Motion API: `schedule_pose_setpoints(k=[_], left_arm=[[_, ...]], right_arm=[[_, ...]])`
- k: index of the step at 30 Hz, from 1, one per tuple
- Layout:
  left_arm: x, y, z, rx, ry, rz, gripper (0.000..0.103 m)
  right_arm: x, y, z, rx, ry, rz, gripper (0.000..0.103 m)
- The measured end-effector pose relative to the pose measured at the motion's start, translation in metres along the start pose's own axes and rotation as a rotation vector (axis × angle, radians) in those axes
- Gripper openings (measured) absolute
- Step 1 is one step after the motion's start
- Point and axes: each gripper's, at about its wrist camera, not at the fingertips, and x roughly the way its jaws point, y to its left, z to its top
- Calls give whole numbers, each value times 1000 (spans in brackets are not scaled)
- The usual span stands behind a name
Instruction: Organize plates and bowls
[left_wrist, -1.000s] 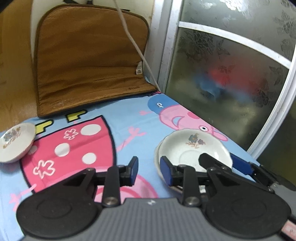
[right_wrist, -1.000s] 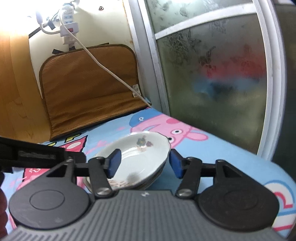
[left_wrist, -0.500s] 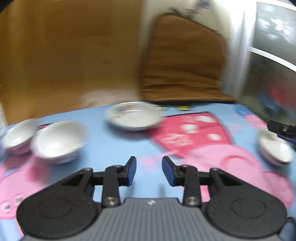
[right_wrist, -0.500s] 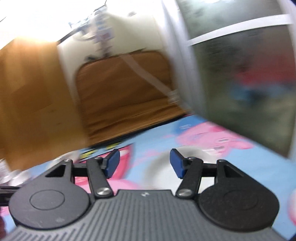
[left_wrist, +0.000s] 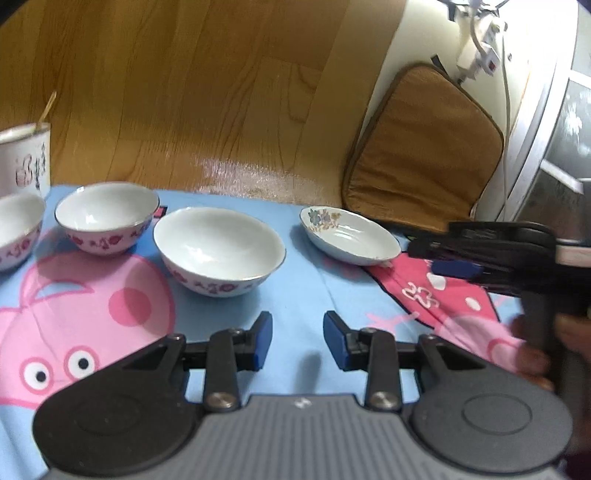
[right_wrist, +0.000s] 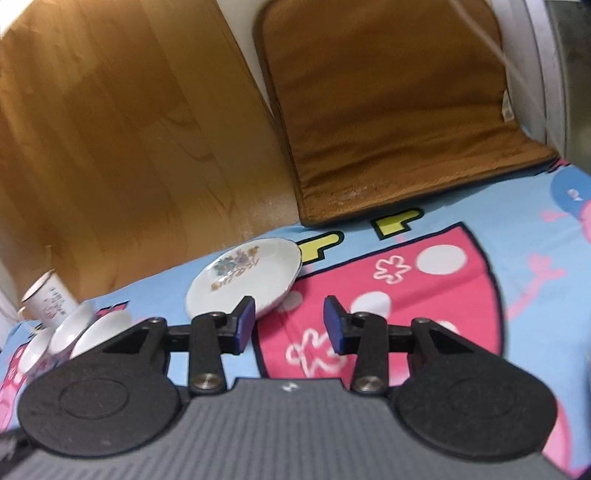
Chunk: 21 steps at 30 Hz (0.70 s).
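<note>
No legible text; only unreadable pink marks on the white mug (left_wrist: 23, 158).

Glossy white glazed bowls with red flower bands (left_wrist: 219, 253), smooth shiny shallow plate with painted flowers (right_wrist: 244, 277), soft matt printed blue-and-pink cartoon cloth (left_wrist: 306, 291), varnished wooden panel with sheen (left_wrist: 177, 92), matt brown fabric cushion (right_wrist: 399, 107), matt black plastic gripper arms with blue rubbery jaws.
</note>
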Motion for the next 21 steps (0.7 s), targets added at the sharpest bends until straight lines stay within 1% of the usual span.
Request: schedule_pose_setpoints(k=[4, 6, 8, 9, 11, 14, 16, 18, 21], left_arm=[[5, 7, 1, -43, 21, -26, 30], [6, 8, 1, -48, 26, -31, 30], [6, 7, 1, -47, 29, -34, 30], [7, 7, 0, -46, 30, -34, 30], [8, 8, 1, -50, 33, -38, 30], [9, 13, 3, -69, 42, -53, 31], [9, 15, 4, -82, 45, -65, 32], [9, 17, 3, -88, 44, -77, 38], [6, 15, 2, -78, 35, -91, 39]], right_arm=[[29, 5, 12, 33, 38, -27, 37], [43, 9, 18, 34, 64, -38, 24], [51, 9, 17, 34, 92, -53, 18], [50, 9, 15, 31, 91, -58, 17], [43, 9, 12, 22, 91, -50, 15], [25, 7, 4, 26, 91, -13, 16], [6, 3, -6, 26, 96, 17, 16], [-12, -4, -16, 48, 115, 50, 16], [-44, -18, -38, 98, 148, 104, 16]])
